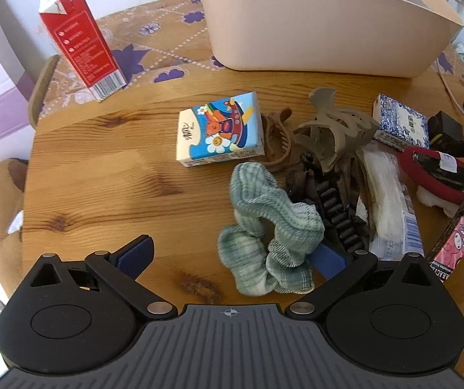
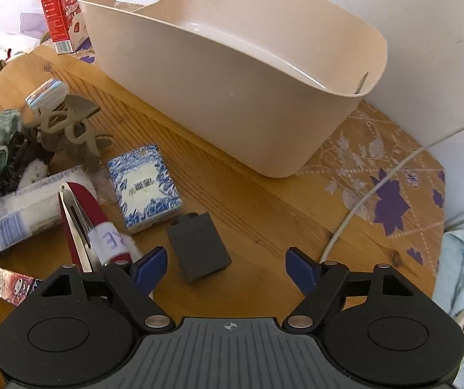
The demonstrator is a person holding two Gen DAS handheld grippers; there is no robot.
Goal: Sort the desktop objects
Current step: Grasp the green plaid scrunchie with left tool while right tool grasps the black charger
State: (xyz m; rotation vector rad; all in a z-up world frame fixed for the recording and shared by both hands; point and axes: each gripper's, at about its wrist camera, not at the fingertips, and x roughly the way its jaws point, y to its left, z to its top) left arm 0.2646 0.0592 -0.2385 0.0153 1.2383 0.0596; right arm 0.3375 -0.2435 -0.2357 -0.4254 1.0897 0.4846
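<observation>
Clutter everywhere on this round wooden table, all of it just in front of the big beige plastic tub. Left gripper has its jaws spread wide, with a mint-green ribbed scrunchie lying between them, can't tell if the fingers touch it. Right gripper is spread wide too, nothing in it, with a small dark grey block just ahead of it. Cartoon-bear tissue pack sits closest to the tub, a red milk carton stands off to the tub's side, and the blue-and-white patterned box lies near the tub's front wall
</observation>
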